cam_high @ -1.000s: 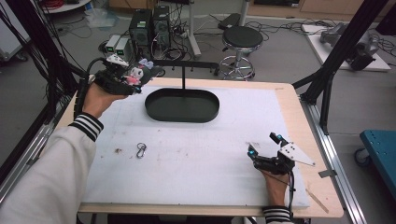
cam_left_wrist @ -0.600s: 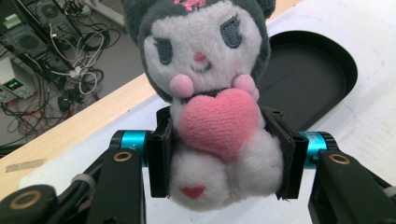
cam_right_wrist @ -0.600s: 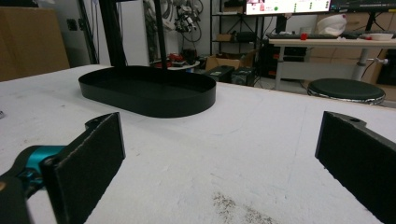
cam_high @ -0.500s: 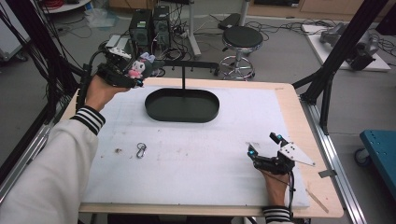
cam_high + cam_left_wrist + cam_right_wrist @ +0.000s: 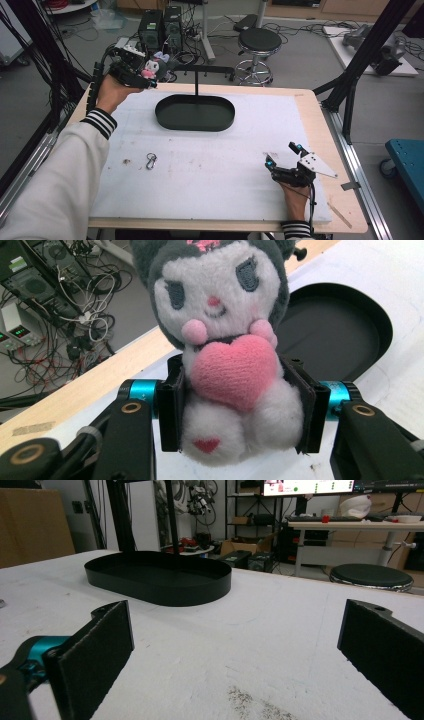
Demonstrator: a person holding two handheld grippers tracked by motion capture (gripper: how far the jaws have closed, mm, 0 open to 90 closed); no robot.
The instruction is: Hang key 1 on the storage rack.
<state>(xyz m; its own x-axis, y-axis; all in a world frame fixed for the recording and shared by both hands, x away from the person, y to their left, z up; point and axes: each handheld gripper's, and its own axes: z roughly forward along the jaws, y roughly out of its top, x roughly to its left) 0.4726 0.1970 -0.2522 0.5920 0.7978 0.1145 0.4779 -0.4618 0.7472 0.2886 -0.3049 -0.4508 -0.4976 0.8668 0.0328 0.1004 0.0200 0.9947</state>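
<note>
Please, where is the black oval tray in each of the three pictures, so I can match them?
High view: the black oval tray lies at the far middle of the white table cover.
Left gripper view: its dark hollow sits at the upper right, behind the plush toy.
Right gripper view: it stands at the upper left, beyond the open jaws.
Shared landmark: the thin black post rising just behind the tray.

The tray [image 5: 195, 113] sits on the far middle of the table [image 5: 310, 107]. Left of the tray and above the table's far-left corner, the plush toy [image 5: 149, 69] sits between the jaws of the left gripper [image 5: 131, 67]. Nearer than the tray, the carabiner [image 5: 150, 160] lies to its left, and the right gripper [image 5: 281, 156] rests to its right.
</note>
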